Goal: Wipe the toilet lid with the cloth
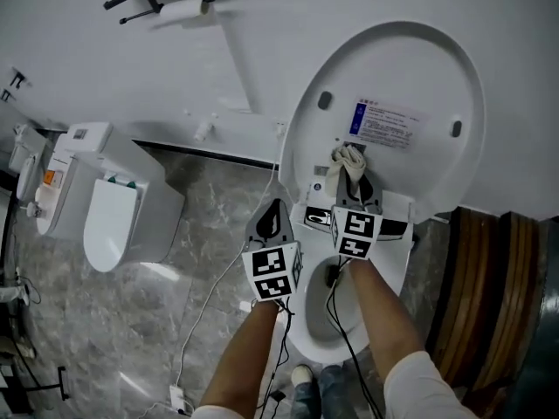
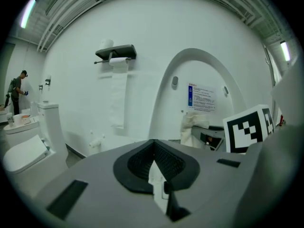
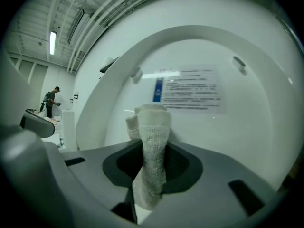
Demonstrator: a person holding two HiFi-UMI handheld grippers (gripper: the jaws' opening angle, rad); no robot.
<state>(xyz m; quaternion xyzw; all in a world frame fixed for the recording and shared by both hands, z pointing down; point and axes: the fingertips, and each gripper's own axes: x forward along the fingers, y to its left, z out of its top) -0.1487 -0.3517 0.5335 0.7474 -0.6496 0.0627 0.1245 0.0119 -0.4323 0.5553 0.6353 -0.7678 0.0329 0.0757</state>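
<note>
The white toilet lid (image 1: 393, 103) stands raised, with a printed label (image 1: 384, 122) on its inner face. My right gripper (image 1: 354, 180) is shut on a pale, bunched cloth (image 1: 349, 159), whose top end lies at the lid's lower middle, just under the label. In the right gripper view the cloth (image 3: 154, 137) stands up out of the jaws in front of the lid (image 3: 247, 127). My left gripper (image 1: 273, 221) hangs to the left of the lid's edge, shut and empty. In the left gripper view its jaws meet (image 2: 154, 158), with the cloth (image 2: 192, 125) off to the right.
The toilet bowl (image 1: 327, 321) lies under both arms. A second toilet (image 1: 113, 212) stands at the left, and a paper roll holder (image 1: 188, 9) hangs on the wall. Brown wooden rings (image 1: 489, 278) sit at the right. A white cable (image 1: 210, 304) runs over the marble floor.
</note>
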